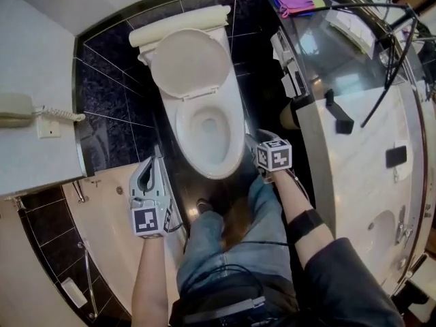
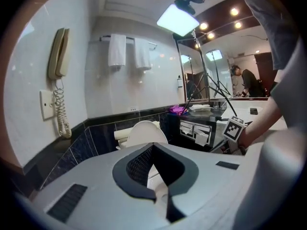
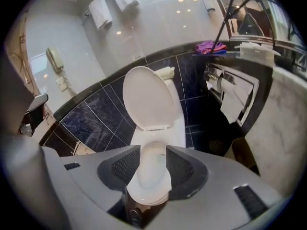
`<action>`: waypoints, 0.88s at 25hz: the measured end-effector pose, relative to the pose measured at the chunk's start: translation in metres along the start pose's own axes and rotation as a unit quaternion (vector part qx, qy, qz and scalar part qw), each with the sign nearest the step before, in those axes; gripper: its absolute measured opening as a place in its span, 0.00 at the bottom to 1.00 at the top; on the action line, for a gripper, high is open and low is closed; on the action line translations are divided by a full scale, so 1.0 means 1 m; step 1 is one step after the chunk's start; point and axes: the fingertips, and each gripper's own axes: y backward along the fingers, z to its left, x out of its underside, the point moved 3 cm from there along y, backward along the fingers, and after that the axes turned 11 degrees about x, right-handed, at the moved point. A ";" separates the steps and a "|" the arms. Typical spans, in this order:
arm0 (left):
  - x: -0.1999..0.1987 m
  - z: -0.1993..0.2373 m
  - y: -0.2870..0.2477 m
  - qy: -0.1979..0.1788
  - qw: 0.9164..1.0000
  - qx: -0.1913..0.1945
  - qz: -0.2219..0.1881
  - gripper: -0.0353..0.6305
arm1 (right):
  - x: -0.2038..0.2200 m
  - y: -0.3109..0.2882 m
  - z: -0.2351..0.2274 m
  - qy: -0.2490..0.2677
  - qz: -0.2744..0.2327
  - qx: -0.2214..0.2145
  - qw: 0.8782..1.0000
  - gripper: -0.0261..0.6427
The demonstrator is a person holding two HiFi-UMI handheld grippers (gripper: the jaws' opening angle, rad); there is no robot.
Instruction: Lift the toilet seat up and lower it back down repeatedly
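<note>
Toilet seat point(image 1: 189, 63) upright, white, glossy, against cistern point(image 1: 178, 26)

toilet seat point(image 1: 189, 63) | wht | up, upright vs tank point(image 1: 178, 26)

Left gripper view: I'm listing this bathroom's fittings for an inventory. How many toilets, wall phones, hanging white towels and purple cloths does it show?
Toilet: 1
Wall phone: 1
White towels: 2
Purple cloth: 1
Total: 5
</note>
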 end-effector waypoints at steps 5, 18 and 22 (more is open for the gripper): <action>0.036 -0.005 -0.025 0.008 1.000 0.011 0.019 0.05 | 0.057 -0.054 -0.020 -0.092 0.033 -0.013 0.995 0.32; 0.123 -0.013 -0.075 -0.030 0.997 0.031 0.059 0.05 | 0.165 -0.156 -0.062 -0.214 0.064 -0.046 0.974 0.32; 0.140 -0.023 -0.091 -0.025 0.997 0.036 0.064 0.05 | 0.183 -0.182 -0.064 -0.239 0.067 -0.070 0.966 0.32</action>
